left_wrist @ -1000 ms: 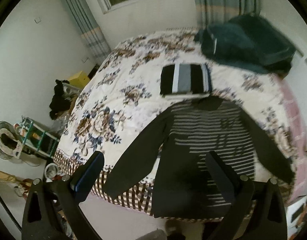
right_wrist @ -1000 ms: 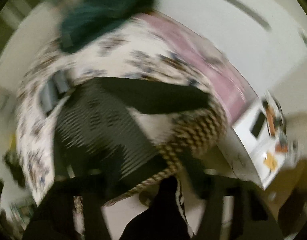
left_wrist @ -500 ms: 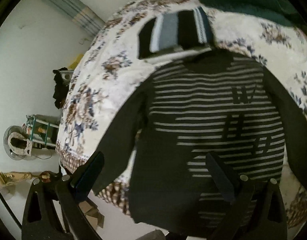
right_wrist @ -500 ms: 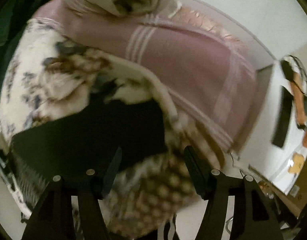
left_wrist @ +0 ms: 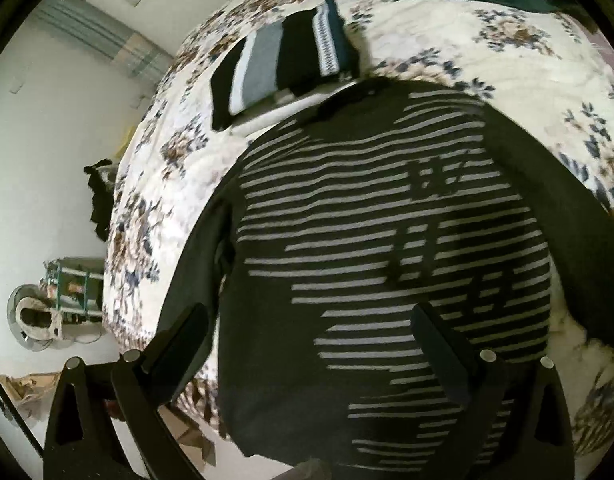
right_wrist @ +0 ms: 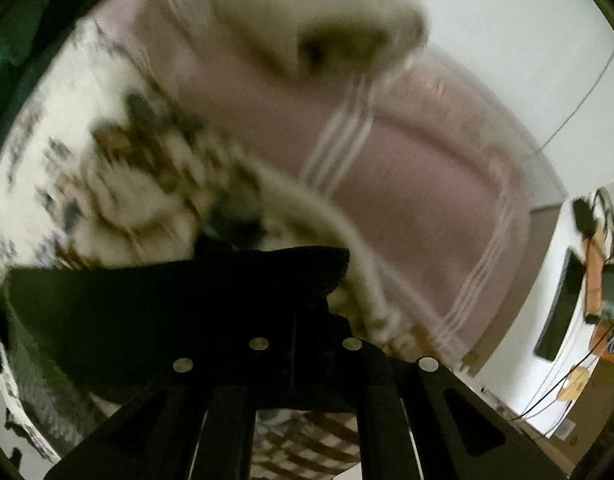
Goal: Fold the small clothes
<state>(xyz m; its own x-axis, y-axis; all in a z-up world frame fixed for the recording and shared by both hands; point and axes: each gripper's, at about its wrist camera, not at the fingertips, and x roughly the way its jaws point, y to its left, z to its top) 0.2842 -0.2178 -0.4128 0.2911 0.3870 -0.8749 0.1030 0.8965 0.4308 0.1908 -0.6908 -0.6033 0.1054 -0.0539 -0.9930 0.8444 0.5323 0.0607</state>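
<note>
Dim, blurred fisheye views, dark vignetted corners

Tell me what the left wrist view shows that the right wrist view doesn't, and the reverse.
Only the left wrist view: the striped sweater's whole front, a folded garment beyond its collar, and the left gripper open above the hem. Only the right wrist view: the right gripper shut on the sweater's dark sleeve, a pink blanket and a white cabinet. Both: the sweater and the floral bedspread.
</note>
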